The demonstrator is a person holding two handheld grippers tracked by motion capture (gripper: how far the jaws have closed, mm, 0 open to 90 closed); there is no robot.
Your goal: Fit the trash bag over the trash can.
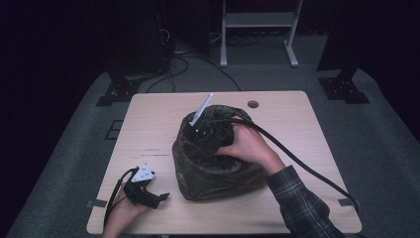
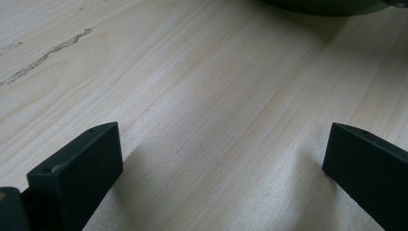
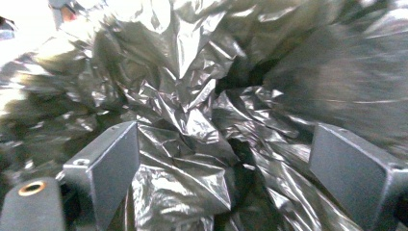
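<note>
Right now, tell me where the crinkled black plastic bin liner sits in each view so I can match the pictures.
High view: the crinkled black plastic bin liner sits at the middle of the pale wooden table, with the right hand reaching into its open top.
Left gripper view: a dark curved edge at the top, probably its base.
Right gripper view: its folds spread ahead of the open jaws.
Shared landmark: the liner itself.

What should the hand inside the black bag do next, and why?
Probably close the right gripper on the crumpled fold of the black bag lying between its jaws. Those jaws stand wide open with plastic bunched in the gap, so a pinch should catch it. The left gripper rests open on the table.
</note>
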